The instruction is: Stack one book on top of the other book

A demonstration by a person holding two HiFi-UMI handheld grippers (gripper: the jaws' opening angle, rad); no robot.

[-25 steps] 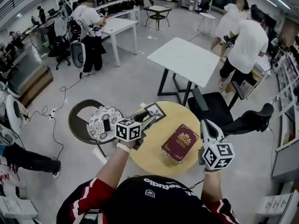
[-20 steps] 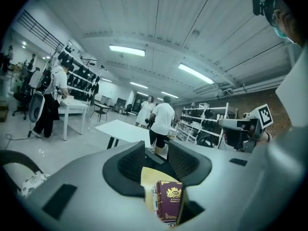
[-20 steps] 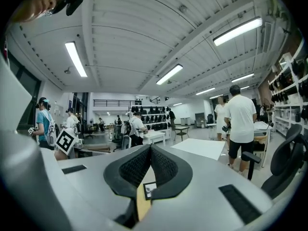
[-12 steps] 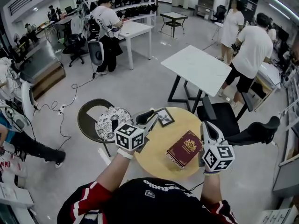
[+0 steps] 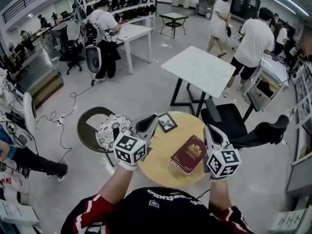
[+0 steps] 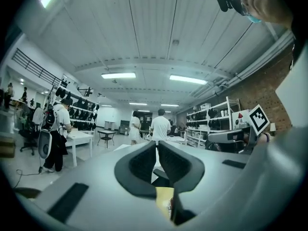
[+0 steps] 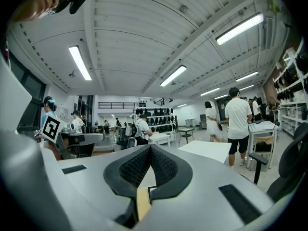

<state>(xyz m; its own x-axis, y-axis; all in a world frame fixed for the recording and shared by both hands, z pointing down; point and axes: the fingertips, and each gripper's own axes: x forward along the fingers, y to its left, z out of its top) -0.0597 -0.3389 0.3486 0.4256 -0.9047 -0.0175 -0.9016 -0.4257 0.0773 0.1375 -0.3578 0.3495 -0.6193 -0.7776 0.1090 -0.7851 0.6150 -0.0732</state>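
A dark red book [image 5: 187,154] with a gold emblem lies flat on the right half of the round wooden table [image 5: 163,162]. A small dark book [image 5: 166,122] with a pale border lies at the table's far left rim. My left gripper [image 5: 152,119] hovers above the table just left of the small book. Its jaws have just been closing and now stand shut with nothing between them [image 6: 156,163]. My right gripper [image 5: 209,129] hangs at the table's right edge beside the red book, shut and empty, its pads [image 7: 161,166] touching.
A black round chair with a patterned cushion [image 5: 111,129] stands left of the table. A black office chair [image 5: 229,121] stands to the right, and a white table [image 5: 197,69] beyond. Several people stand at the back of the room.
My left gripper has risen off the table beside the small book and its jaws have closed. The right gripper has hardly moved. Both books lie where they were.
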